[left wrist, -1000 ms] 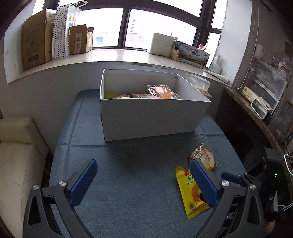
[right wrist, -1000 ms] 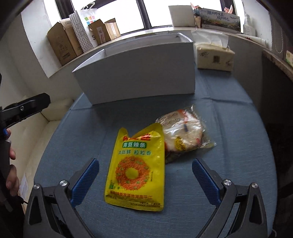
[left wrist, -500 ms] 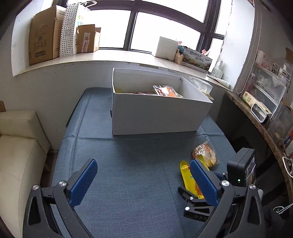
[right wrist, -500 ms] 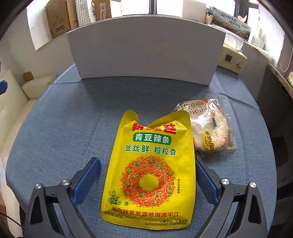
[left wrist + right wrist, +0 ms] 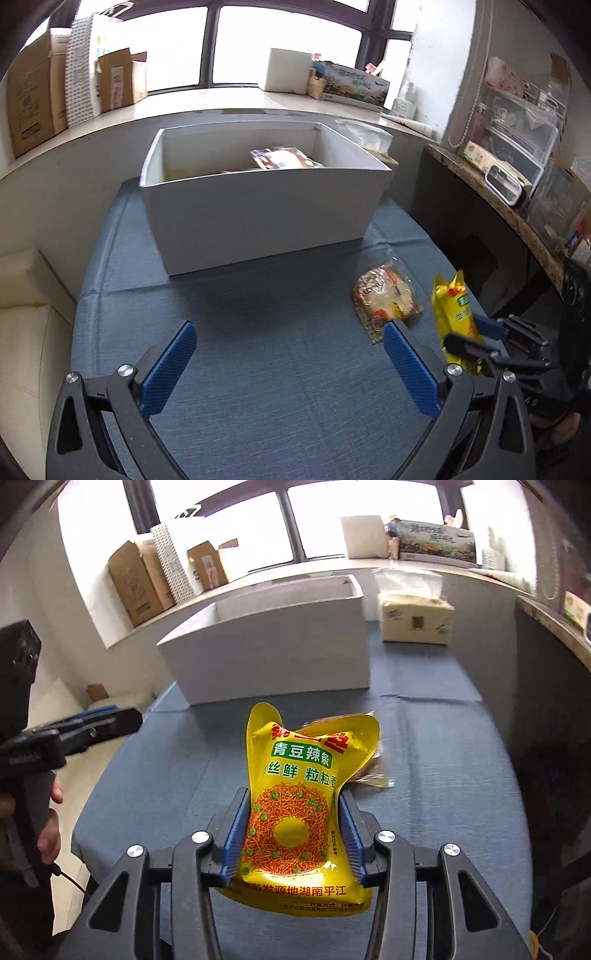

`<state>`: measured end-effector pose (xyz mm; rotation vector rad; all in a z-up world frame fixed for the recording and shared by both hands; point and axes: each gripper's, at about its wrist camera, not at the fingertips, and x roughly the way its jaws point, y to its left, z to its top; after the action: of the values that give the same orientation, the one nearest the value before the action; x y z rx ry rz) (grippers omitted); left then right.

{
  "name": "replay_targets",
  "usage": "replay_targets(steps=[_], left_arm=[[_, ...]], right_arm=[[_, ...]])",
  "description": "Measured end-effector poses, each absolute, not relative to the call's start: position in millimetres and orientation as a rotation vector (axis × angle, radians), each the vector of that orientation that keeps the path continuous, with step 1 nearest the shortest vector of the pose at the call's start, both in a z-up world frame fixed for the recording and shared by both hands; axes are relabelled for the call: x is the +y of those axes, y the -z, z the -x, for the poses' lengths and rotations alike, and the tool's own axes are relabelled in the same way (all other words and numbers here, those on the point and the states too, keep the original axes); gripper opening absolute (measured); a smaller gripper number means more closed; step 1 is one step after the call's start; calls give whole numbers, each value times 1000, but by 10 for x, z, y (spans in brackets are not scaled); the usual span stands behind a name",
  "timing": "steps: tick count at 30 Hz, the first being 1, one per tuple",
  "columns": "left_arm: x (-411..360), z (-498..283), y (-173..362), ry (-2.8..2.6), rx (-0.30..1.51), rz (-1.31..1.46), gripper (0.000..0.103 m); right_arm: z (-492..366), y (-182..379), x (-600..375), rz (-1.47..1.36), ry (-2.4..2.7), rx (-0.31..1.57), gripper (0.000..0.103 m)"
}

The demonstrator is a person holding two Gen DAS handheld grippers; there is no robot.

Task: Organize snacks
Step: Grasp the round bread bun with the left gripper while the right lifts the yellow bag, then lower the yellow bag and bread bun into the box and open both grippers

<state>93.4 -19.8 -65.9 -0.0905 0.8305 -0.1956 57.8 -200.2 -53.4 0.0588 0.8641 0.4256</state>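
My right gripper [image 5: 293,814] is shut on a yellow snack bag [image 5: 299,805] and holds it above the blue table, tilted up. The bag also shows at the right of the left wrist view [image 5: 456,314], pinched in the right gripper [image 5: 476,338]. A clear bread packet [image 5: 386,297] lies on the table beside it, mostly hidden behind the bag in the right wrist view [image 5: 369,771]. The white box [image 5: 258,218] stands at the back with several snacks inside [image 5: 282,158]. My left gripper [image 5: 288,363] is open and empty over the table's front.
A tissue pack [image 5: 415,622] stands right of the white box [image 5: 273,657]. Cardboard boxes [image 5: 33,96] line the window sill. A shelf with containers [image 5: 517,166] runs along the right. A cream sofa [image 5: 26,332] is at the left.
My right gripper closed on the yellow bag and lifted it off the table. The left gripper drew nearer to the box and shifted its view.
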Motion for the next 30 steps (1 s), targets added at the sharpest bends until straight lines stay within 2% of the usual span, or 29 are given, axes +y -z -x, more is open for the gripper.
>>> replay_targets(steps=[9, 22, 23, 25, 30], left_arm=[[-1263, -1522, 979, 561, 900, -269, 103], [-1733, -1904, 1387, 680, 990, -484, 103], [-1747, -1902, 1409, 677, 992, -495, 95], [-1737, -1952, 1401, 672, 982, -463, 85], [-1544, -1906, 1307, 628, 959, -388, 82]], right_arm=[[-558, 321, -2706, -157, -292, 802, 50], [-586, 452, -2815, -187, -272, 827, 50], [-587, 462, -2815, -189, -273, 828, 50], [-592, 473, -2810, -189, -274, 832, 51], [-591, 475, -2791, -185, -278, 833, 51]])
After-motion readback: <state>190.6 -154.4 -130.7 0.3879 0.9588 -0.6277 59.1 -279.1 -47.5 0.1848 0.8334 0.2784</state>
